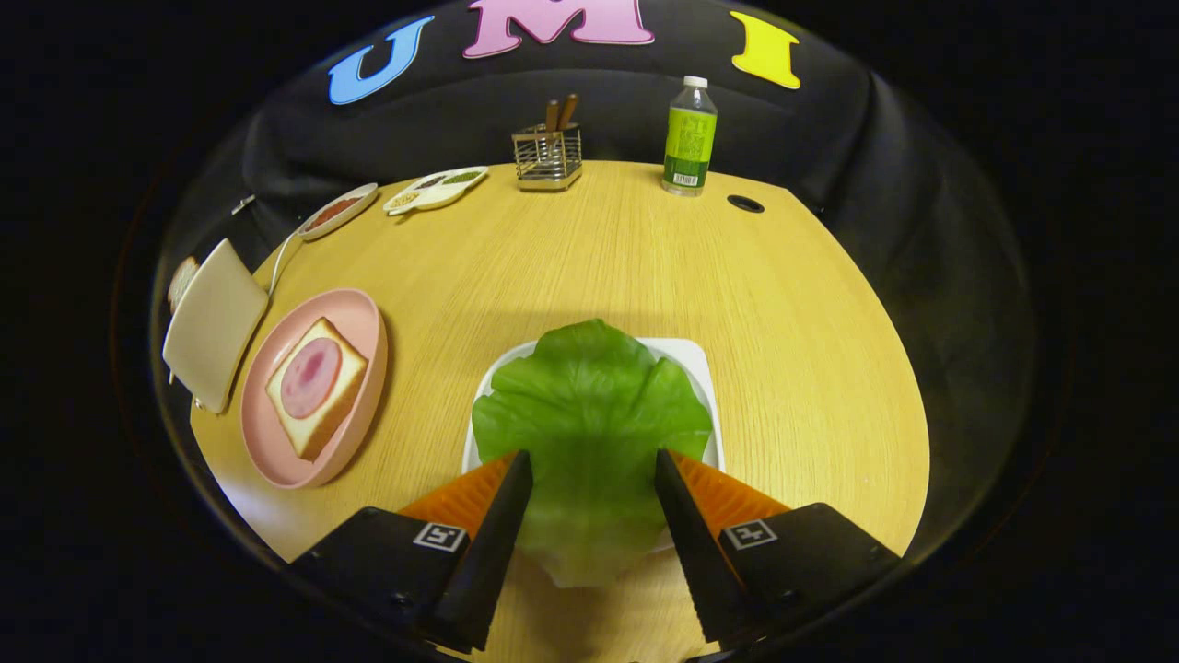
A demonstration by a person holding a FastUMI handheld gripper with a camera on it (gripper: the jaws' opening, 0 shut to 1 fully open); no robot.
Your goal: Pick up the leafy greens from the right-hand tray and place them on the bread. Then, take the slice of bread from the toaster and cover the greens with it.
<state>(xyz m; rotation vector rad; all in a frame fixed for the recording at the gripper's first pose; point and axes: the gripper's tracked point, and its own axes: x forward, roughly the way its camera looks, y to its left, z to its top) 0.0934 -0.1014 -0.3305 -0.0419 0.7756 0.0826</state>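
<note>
Light wood-grain tabletop [571, 276] w/ black cloth booth wall behind; small dark round hole [745, 203] in the top nr the far right.

Containers: white rounded-square tray [693, 361] just ahead of the fingers, holding one big ruffled green lettuce leaf [589, 414]. Leaf covers most of the tray and its near edge hangs over the tray's front rim, reaching back between the fingers. Left of that, pink round plate [276, 451] w/ a square slice of toast-coloured bread [318, 389] on it, a round pink slice of ham [310, 365] lying on top of the bread. Just left of the plate, touching or nearly so, a cream-coloured toaster [214, 322], tilted in view, w/ a brown-crusted bread slice [181, 281] poking out at its far end. Further back on the left: small white oval dish [337, 212] w/ reddish contents, then a white divided dish [435, 190] w/ several small portions (green, dark, pale). Back centre: wire-mesh metal holder [547, 158] w/ two brown handles sticking up. Right of it, clear plastic bottle w/ green label and white cap [689, 136], upright.

Gripper [589, 479]: fingers spread wide, one each side of the leaf's near part, apart from each other; whether they touch the leaf – can't tell. Nothing between the tray and the plate but bare wood.
</note>
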